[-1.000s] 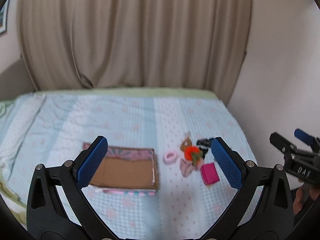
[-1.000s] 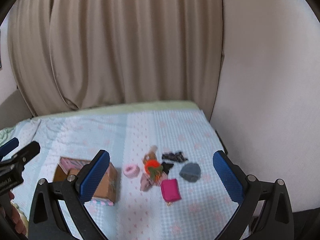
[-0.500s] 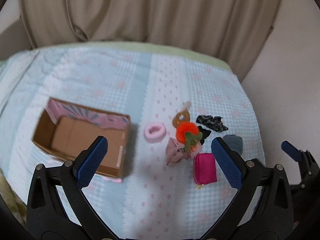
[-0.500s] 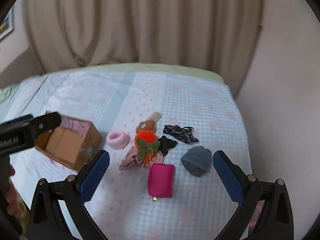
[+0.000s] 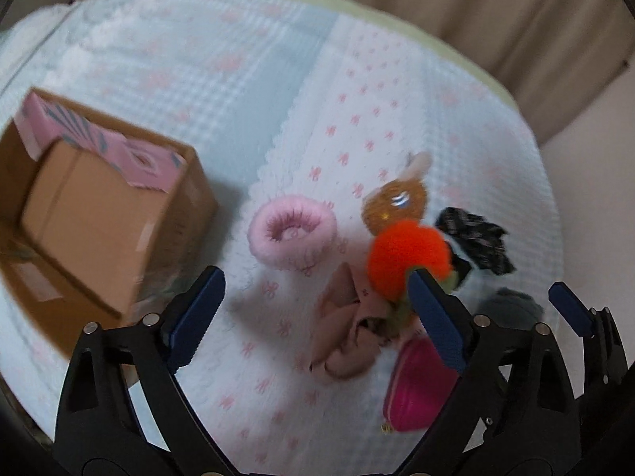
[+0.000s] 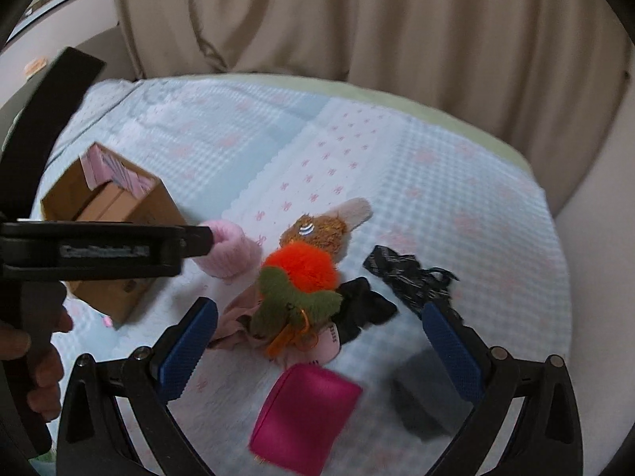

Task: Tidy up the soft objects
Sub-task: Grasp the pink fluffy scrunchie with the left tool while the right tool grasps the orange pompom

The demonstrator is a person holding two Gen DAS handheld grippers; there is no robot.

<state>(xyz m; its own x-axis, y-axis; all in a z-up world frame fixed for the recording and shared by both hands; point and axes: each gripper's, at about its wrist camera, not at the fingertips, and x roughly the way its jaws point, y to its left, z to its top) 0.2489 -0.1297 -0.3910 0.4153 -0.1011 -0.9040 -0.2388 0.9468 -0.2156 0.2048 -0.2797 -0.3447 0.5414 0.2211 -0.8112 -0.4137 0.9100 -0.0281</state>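
Observation:
A pile of soft things lies on the bed: a pink fuzzy ring (image 5: 293,234), an orange pompom plush (image 5: 406,256) with green leaves (image 6: 295,301), a brown plush (image 6: 317,232), a beige cloth (image 5: 345,337), a magenta pouch (image 6: 305,416), black fabric (image 6: 408,275) and a grey knit hat (image 6: 426,402). An open cardboard box (image 5: 91,214) stands to the left. My left gripper (image 5: 315,315) is open above the beige cloth. My right gripper (image 6: 317,351) is open above the pouch and plush. Both are empty.
The bed has a light blue and white checked cover (image 5: 222,79). Beige curtains (image 6: 357,20) hang behind it and a wall (image 6: 595,218) runs along its right edge. The left gripper's body (image 6: 91,250) crosses the left of the right wrist view.
Both grippers have moved forward and down toward the pile, which now looks much larger. Both stay open and empty.

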